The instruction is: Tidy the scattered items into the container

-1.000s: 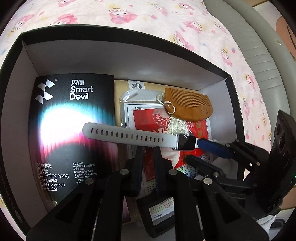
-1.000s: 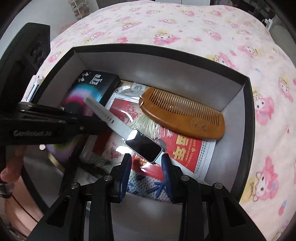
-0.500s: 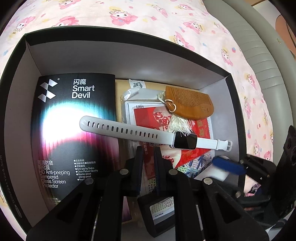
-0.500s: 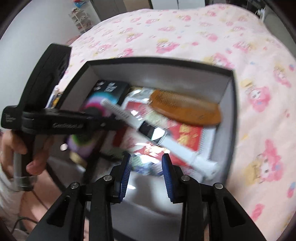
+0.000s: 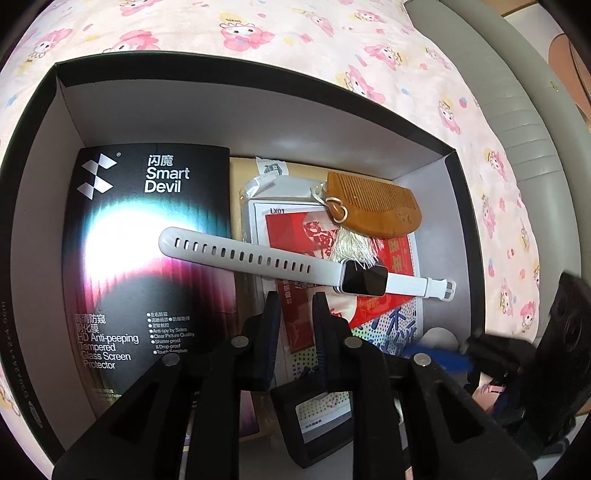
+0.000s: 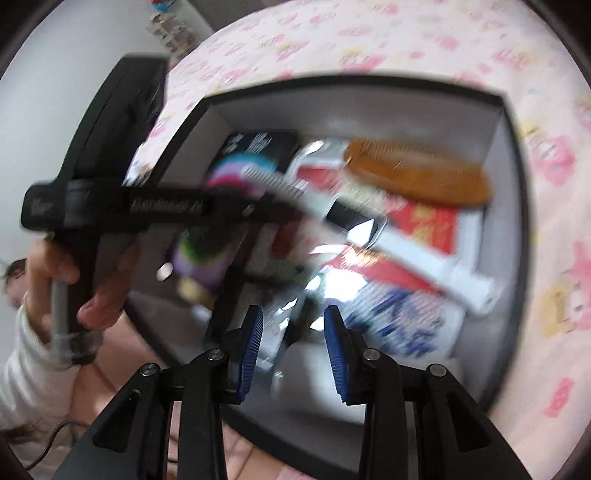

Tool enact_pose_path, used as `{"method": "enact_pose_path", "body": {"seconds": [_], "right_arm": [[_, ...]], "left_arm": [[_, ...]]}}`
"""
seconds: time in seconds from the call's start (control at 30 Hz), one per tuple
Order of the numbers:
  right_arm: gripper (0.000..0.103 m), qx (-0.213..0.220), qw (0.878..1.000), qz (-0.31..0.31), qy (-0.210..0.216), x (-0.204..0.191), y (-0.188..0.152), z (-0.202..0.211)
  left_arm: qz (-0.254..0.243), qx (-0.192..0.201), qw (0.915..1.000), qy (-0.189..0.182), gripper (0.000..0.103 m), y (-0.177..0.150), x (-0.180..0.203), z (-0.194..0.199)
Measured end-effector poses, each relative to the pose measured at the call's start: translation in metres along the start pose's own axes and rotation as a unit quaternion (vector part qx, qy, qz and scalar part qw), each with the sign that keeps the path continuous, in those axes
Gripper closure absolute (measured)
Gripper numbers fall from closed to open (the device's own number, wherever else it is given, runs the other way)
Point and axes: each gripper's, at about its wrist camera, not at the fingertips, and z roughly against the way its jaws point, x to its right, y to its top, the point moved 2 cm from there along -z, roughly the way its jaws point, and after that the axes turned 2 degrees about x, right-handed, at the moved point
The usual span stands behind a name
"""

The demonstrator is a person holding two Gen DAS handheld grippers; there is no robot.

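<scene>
A black box (image 5: 258,77) with a grey inside sits on the pink bedspread. In it lie a white smartwatch (image 5: 306,264), a brown wooden comb (image 5: 376,210), a black Smart Devil screen protector pack (image 5: 147,258) and a red packet (image 5: 332,236). The watch rests across the pack and packet. My left gripper (image 5: 295,314) is open and empty just near of the watch strap. My right gripper (image 6: 293,343) is open and empty, above the box's near edge (image 6: 332,435). The right wrist view is blurred; the watch (image 6: 354,225) and comb (image 6: 417,177) show there.
The bedspread (image 5: 295,33) surrounds the box. A grey padded edge (image 5: 517,110) runs along the right. The right gripper's body (image 5: 535,362) shows at the box's right near corner. A hand holding the left gripper's handle (image 6: 92,258) shows at left.
The right gripper let go of the watch and drew back and up from the box. The watch now lies flat in the box. The left gripper barely moved.
</scene>
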Motion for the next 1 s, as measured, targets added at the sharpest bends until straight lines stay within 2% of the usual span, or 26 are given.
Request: {"method": "enact_pose_path", "body": {"seconds": [0.13,0.23,0.37,0.6,0.77,0.87,1.0], "right_arm": [[0.073,0.02,0.999,-0.026,-0.044,0.015,0.012,0.006],[0.073,0.007,0.998,-0.012,-0.065,0.015,0.02,-0.004],[0.073,-0.017,0.997,-0.009,-0.069,0.017,0.026,-0.019],[0.073,-0.021,0.995,-0.004,-0.093,0.021,0.041,-0.032],[0.073,0.002,0.994,-0.007,-0.105,0.02,0.041,-0.028],[0.072,0.03,0.989,0.006,-0.144,0.012,0.038,-0.016],[0.071,0.071,0.982,0.014,-0.172,-0.001,0.035,0.008]], "left_arm": [[0.002,0.0,1.0,-0.001,0.087,0.001,-0.002,0.002],[0.0,-0.001,1.0,-0.003,0.087,0.001,-0.001,0.002],[0.001,-0.004,1.0,-0.003,0.087,0.003,-0.002,0.0],[0.003,-0.002,1.0,-0.003,0.087,0.007,-0.002,0.004],[-0.004,0.006,1.0,-0.006,0.087,0.009,0.002,0.008],[-0.015,0.027,0.9995,-0.003,0.086,0.012,0.007,0.016],[-0.035,0.064,0.9973,0.012,0.082,0.017,0.019,0.032]]}}
